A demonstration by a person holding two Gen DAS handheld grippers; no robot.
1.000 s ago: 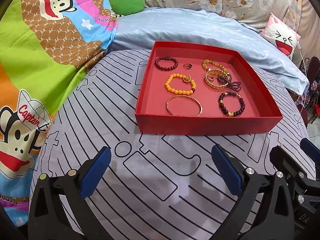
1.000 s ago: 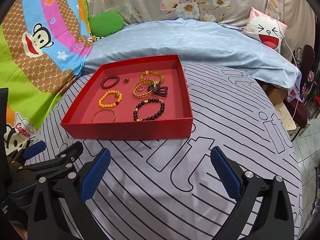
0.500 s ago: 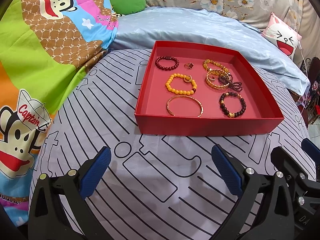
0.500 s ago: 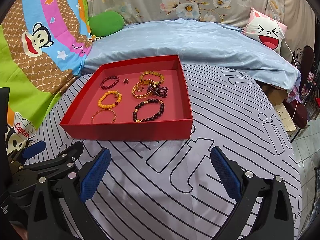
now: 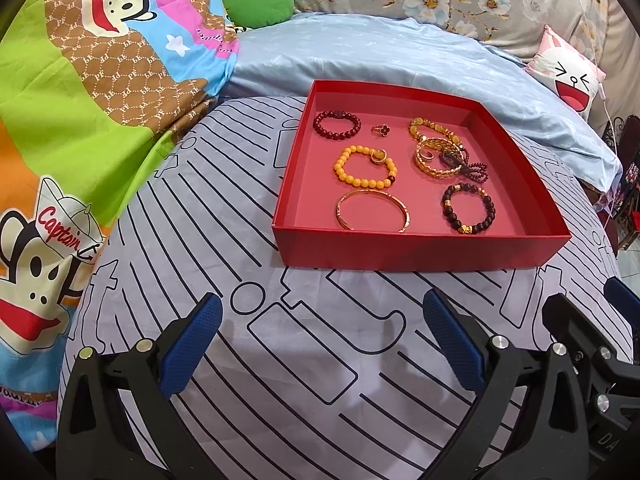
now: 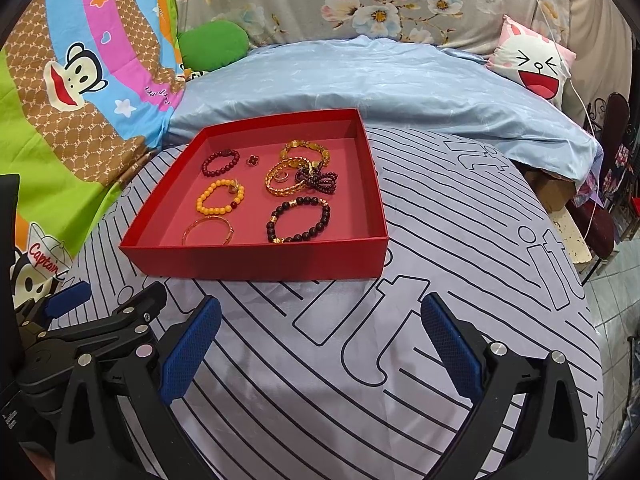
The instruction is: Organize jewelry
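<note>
Standing by, I see both grippers hovering short of the red tray [image 5: 420, 254], the left gripper [image 5: 320, 336] and right gripper [image 6: 320, 336] each with jaws spread wide and empty. The jewelry lies inside the tray on the striped sheet [image 5: 320, 360]. The trouble spot, to my eye, is the far right cluster: a gold chain bracelet [image 5: 436, 158] tangled with a dark beaded strand [image 5: 466, 162]. Pulling one could drag the other out. The thin gold bangle [image 5: 372, 210] lies flat by the near wall and may slip from the pads.
</note>
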